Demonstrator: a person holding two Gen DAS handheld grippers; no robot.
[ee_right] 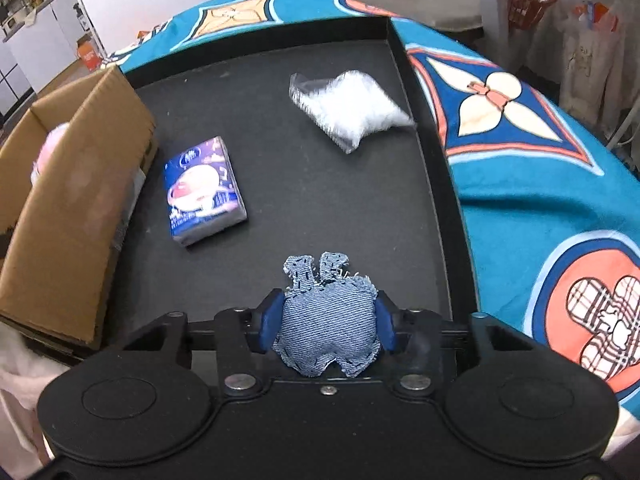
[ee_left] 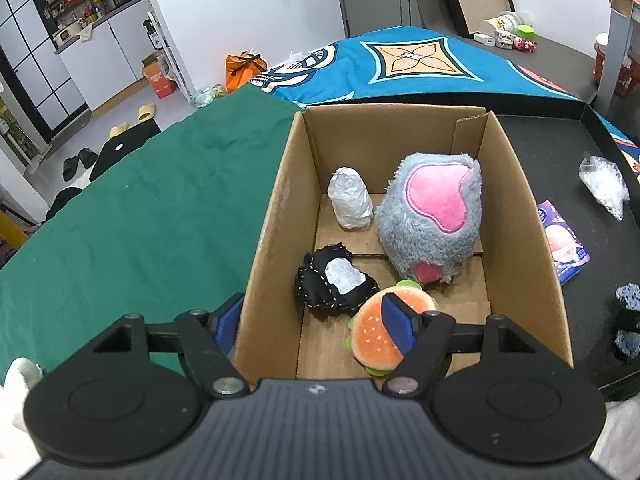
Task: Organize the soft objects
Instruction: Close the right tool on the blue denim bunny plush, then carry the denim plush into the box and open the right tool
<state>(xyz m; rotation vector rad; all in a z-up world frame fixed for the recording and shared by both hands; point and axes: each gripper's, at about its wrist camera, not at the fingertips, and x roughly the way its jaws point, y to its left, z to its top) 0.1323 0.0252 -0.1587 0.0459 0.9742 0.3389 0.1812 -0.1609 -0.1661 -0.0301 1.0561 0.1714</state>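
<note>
Cardboard box point(ee_right: 76, 184) sits up and to the left of my right gripper point(ee_right: 327, 322), well apart across the black tray point(ee_right: 320, 184); so the carry goes left, and the right hand is the one with the load. That gripper's pads pinch the denim plush point(ee_right: 326, 320) by its flanks, its long axis running away from me along the fingers, ears pointing forward. My left gripper point(ee_left: 312, 326) hangs spread at the box's near-left corner, one finger point(ee_left: 396, 322) inside over the burger plush point(ee_left: 380, 332), one outside the wall; holding nothing.
</note>
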